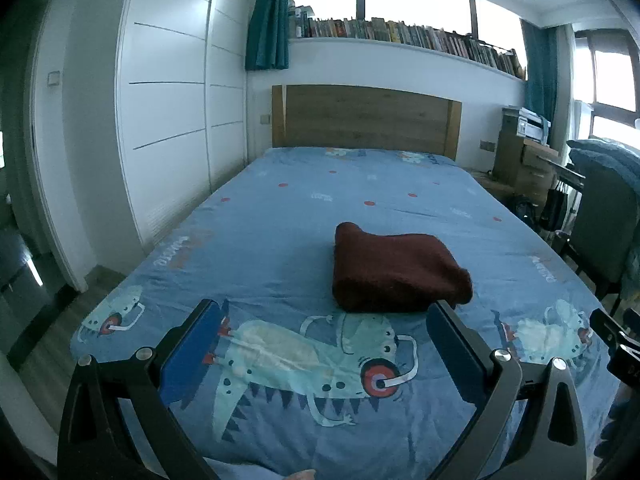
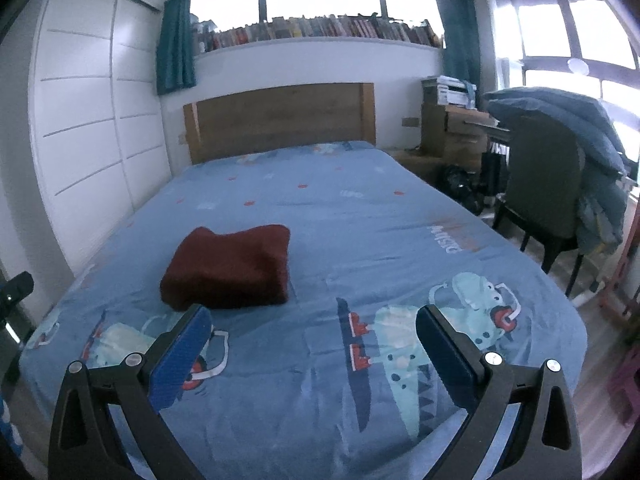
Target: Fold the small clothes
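A dark red knitted garment [image 1: 396, 268] lies folded into a compact bundle on the blue cartoon-print bed sheet [image 1: 280, 216]. My left gripper [image 1: 324, 312] is held above the near end of the bed, open and empty, with the bundle just beyond its right finger. The right wrist view shows the same garment [image 2: 232, 266] ahead and to the left of my right gripper [image 2: 314, 318], which also stands open with nothing between its blue pads. Part of the right gripper [image 1: 616, 340] shows at the right edge of the left wrist view.
A wooden headboard [image 1: 364, 118] stands at the far end of the bed. White wardrobe doors [image 1: 172, 92] run along the left. A chair [image 2: 540, 184] piled with blue bedding stands to the right of the bed, beside boxes and bags on the floor.
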Motion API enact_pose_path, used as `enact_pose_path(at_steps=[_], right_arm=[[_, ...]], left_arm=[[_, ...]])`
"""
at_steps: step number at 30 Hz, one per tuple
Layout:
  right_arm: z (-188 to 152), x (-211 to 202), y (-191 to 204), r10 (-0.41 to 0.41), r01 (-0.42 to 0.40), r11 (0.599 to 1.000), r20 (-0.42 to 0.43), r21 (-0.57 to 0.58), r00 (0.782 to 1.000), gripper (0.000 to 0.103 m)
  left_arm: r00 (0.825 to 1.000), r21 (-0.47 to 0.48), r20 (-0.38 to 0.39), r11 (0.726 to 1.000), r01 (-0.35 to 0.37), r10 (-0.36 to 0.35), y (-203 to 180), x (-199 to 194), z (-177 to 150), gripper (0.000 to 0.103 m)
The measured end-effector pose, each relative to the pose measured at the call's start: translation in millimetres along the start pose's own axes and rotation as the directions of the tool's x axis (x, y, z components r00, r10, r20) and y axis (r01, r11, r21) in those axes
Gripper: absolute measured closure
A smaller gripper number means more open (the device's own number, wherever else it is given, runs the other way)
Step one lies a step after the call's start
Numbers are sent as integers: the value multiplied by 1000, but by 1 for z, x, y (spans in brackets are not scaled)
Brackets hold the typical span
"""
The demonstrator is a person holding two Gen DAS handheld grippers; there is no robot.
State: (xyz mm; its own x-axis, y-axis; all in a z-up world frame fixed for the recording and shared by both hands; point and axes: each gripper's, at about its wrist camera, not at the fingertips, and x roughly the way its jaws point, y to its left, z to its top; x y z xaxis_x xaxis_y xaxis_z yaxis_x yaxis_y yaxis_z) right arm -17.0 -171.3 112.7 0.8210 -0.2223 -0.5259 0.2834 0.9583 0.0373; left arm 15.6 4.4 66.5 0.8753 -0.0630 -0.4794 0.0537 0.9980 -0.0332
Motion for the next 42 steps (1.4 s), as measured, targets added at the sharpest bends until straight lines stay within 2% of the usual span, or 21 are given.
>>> enact_pose_path(at_steps=[42], right_arm=[[-11,0,-4,-30,30,999,-6,10,1000,0]], left_arm=[[1000,28,-17,999,16,-16,-11,6,-2,2]])
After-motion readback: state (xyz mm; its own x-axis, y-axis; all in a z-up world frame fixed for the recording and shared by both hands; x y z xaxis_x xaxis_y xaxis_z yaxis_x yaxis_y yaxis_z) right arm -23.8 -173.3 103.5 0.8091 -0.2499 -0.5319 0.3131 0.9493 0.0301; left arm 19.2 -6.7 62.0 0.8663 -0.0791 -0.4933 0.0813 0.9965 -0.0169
